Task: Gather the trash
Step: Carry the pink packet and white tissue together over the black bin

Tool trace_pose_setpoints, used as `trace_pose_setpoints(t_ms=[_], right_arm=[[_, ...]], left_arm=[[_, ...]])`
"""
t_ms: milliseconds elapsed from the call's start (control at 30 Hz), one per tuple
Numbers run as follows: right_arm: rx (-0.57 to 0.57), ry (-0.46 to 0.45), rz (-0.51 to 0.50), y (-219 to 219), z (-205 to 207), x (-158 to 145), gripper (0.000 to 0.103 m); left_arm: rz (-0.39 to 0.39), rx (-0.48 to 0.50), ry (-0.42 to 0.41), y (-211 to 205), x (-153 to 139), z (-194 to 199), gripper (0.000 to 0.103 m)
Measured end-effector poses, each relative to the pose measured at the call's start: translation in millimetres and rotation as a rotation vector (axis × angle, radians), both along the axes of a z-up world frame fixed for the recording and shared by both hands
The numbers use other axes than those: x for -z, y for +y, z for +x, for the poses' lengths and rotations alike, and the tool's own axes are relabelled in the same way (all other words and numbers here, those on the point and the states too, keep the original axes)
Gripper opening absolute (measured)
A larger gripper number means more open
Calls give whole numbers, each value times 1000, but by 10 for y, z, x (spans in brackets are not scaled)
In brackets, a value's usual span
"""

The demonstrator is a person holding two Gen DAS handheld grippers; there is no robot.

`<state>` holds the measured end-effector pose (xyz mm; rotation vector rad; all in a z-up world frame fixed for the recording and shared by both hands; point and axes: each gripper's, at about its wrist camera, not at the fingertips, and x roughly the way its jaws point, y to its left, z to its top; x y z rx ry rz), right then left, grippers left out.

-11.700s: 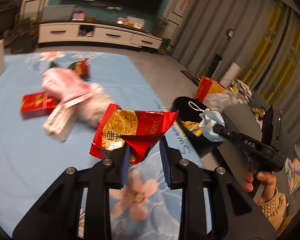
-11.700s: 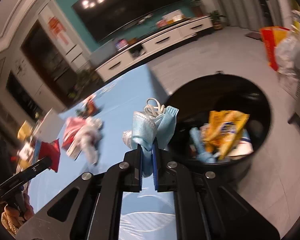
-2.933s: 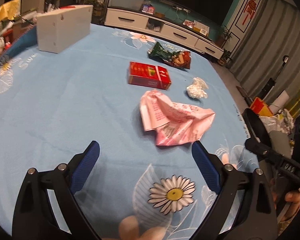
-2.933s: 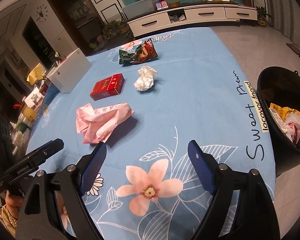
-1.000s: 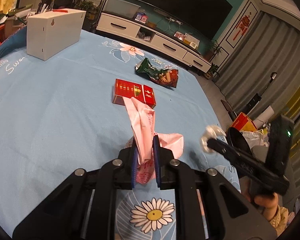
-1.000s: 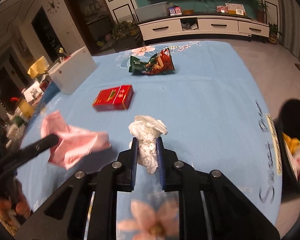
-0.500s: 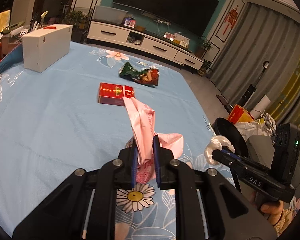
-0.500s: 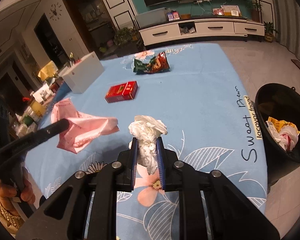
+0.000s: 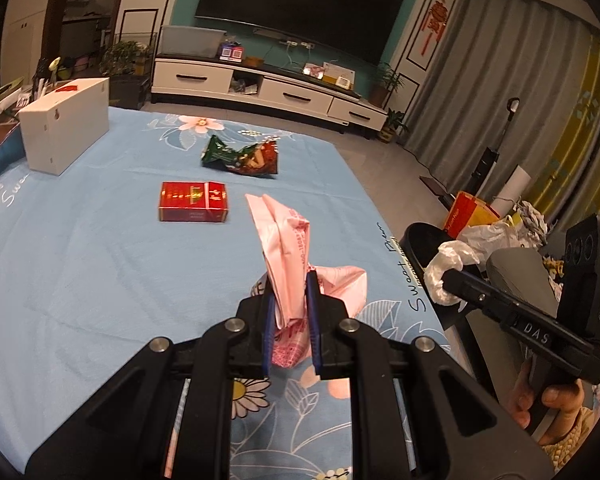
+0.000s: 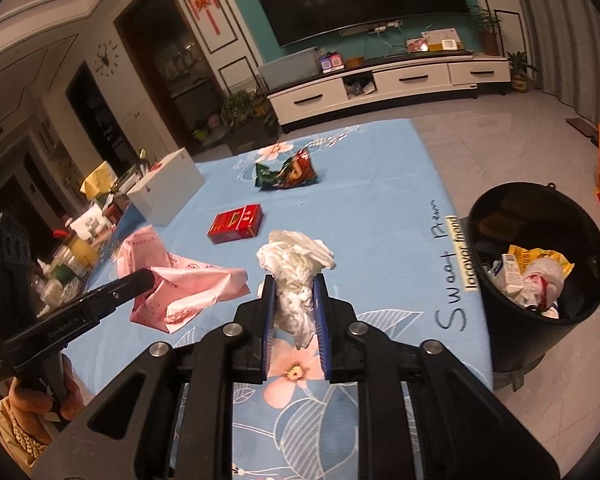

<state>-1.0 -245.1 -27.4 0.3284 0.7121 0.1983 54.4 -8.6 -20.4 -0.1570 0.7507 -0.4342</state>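
Pink and crinkly, the wrapper [image 9: 288, 264] is pinched between the jaws of my left gripper [image 9: 290, 320], its long end standing up above them and a looser fold spilling out to the right, all of it lifted clear of the blue flowered tablecloth [image 9: 80, 264]. My right gripper [image 10: 296, 320] is clamped on a wad of white tissue [image 10: 296, 276], which bulges out above the jaws and hangs a little below them. What the next move turns on is where the black bin [image 10: 496, 308] lies: it stands on the floor just off the right edge of the table, forward and to the right of my right gripper, with its open mouth facing up and some rubbish already lying in the bottom. From the left wrist view I see only a dark sliver of the bin rim [image 9: 416, 236] past the table edge, with the tissue [image 9: 444, 272] hanging near it, so my right hand is clearly the nearer of the two and, I judge, should drop first; my left has to cross over the corner of the table to reach the same opening. How far the tissue already overhangs the rim I cannot tell, since the fisheye bends that edge. A red box [image 10: 236, 224] and a green and red snack bag [image 10: 286, 174] lie on the cloth farther off, apart from each other, with a white box [image 9: 66, 132] beyond them on the left.
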Motion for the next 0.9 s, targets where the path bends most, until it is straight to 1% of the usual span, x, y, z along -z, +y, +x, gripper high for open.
trace_pose_setpoints(t_ms=[267, 567, 900], right_arm=[[68, -18, 19, -306, -95, -20, 19], [144, -22, 51, -632, -137, 49, 20], [233, -21, 82, -1026, -207, 153, 20]], left_arm=[[27, 47, -19, -276, -64, 40, 15], [64, 116, -48, -688, -141, 113, 15], [104, 216, -90, -1278, -215, 200, 15]])
